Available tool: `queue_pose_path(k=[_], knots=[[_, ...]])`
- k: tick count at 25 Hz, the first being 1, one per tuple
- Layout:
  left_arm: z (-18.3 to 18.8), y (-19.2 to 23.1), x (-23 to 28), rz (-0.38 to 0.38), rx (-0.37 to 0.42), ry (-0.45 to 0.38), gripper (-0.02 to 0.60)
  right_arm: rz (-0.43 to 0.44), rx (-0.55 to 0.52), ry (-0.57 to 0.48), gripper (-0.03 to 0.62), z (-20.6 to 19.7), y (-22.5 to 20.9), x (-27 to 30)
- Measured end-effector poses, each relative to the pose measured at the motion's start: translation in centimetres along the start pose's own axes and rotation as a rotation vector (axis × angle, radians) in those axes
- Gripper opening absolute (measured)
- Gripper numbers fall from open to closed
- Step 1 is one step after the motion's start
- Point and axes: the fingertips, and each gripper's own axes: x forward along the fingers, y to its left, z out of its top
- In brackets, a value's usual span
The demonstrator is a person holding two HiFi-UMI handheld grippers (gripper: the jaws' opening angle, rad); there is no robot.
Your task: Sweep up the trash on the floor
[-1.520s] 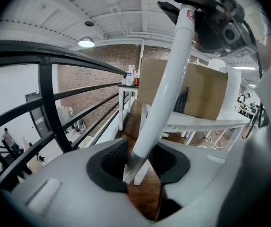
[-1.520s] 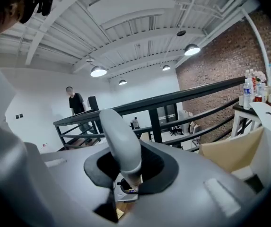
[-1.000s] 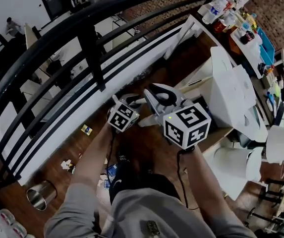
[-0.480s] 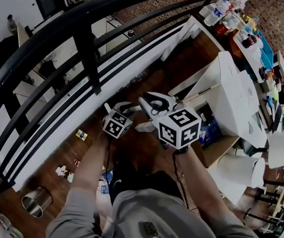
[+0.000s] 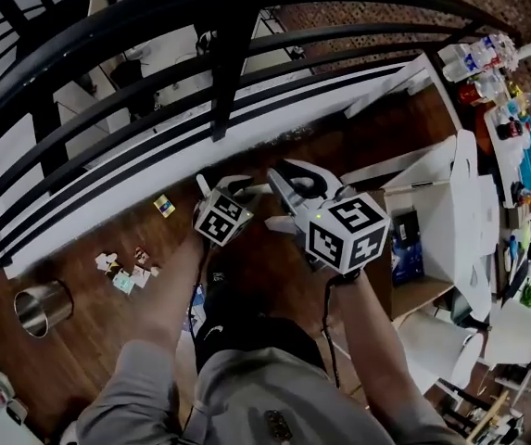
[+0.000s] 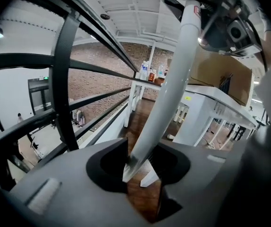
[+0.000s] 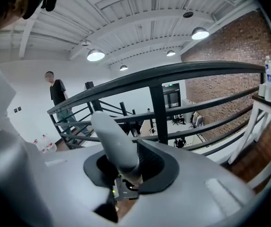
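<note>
A long white pole (image 6: 166,96) runs from my left gripper (image 6: 140,167) up past the right gripper's body. The left jaws close round its lower part. In the right gripper view a rounded grey-white handle end (image 7: 114,138) sticks up out of my right gripper (image 7: 126,174), which is shut on it. From the head view both grippers sit close together above the wooden floor, the left gripper (image 5: 233,185) beside the right gripper (image 5: 284,179). Paper scraps (image 5: 126,269) and a small yellow-and-blue packet (image 5: 163,205) lie on the floor to the left.
A black metal railing (image 5: 228,54) with a white base runs across ahead. A shiny metal bin (image 5: 41,309) stands at the lower left. White furniture and a cardboard box (image 5: 413,248) crowd the right, with bottles (image 5: 487,63) on a far table. A person (image 7: 57,96) stands beyond the railing.
Both grippers have sunk a little while staying close together. The head view has tilted toward the floor, so the scraps and the bin now sit further into the picture.
</note>
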Motion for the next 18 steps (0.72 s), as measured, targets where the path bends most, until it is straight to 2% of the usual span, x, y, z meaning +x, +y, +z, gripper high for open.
queue_pose_path(k=[10, 18], knots=[[-5.9, 1.5, -8.1, 0.195, -0.109, 0.01, 0.127, 0.214, -0.07, 0.05, 0.064, -2.1, 8.7, 2.2], [-11.6, 0.4, -14.2, 0.317, -0.186, 0.031, 0.126, 0.353, -0.095, 0.097, 0.064, -5.2, 15.3, 2.5]])
